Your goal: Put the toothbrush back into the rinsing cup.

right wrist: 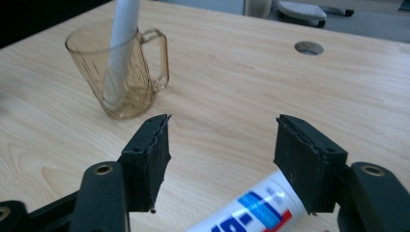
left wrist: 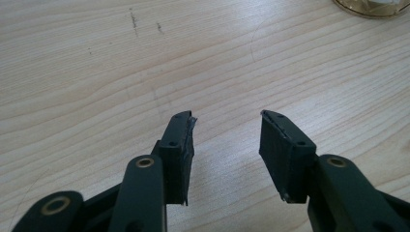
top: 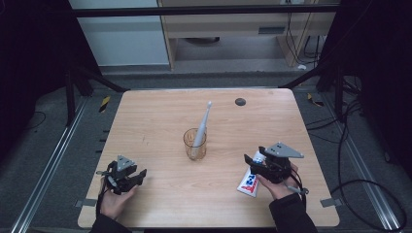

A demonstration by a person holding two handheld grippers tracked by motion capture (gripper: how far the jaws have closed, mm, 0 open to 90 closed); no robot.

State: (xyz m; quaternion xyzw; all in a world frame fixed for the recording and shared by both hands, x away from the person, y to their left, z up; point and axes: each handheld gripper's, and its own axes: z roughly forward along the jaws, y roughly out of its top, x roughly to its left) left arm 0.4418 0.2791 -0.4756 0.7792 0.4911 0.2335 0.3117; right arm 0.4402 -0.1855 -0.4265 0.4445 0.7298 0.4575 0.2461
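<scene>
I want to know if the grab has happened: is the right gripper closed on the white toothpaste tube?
No: the right gripper has open jaws, with the white toothpaste tube lying on the table below them, unpressed.

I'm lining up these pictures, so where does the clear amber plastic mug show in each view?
High view: clear amber plastic mug at table centre.
Left gripper view: its base at the top right edge.
Right gripper view: upper left.
Shared landmark: the white toothbrush in it.

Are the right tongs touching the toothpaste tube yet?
Cannot tell. In the right gripper view the right tongs stand open above the toothpaste tube, whose end passes under one pad; no clear gap or contact shows.
</scene>
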